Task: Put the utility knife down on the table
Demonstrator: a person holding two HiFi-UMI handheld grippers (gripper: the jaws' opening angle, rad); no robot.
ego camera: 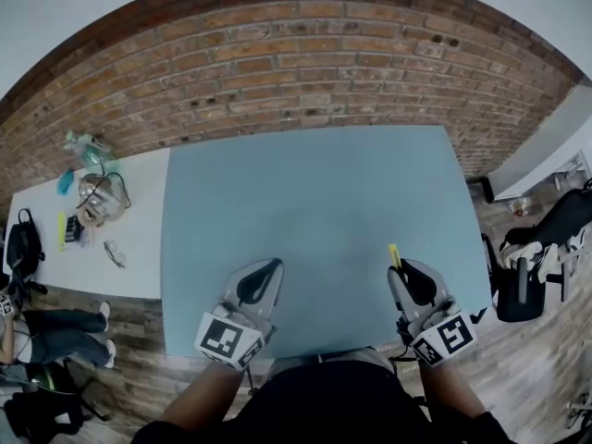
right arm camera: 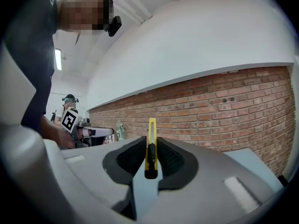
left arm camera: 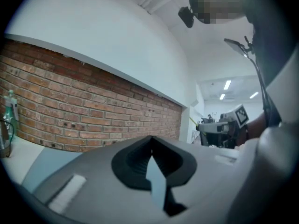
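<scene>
2 tools hang over the near edge of the blue counter. The right tool grips a yellow knife, its tip toward the brick wall, clear of the counter. The left tool is clenched, empty.

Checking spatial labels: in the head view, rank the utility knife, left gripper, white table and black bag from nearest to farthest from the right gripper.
1. utility knife, clamped in the right gripper.
2. left gripper, to its left over the blue table.
3. white table, farther left.
4. black bag, at the far left edge.
</scene>
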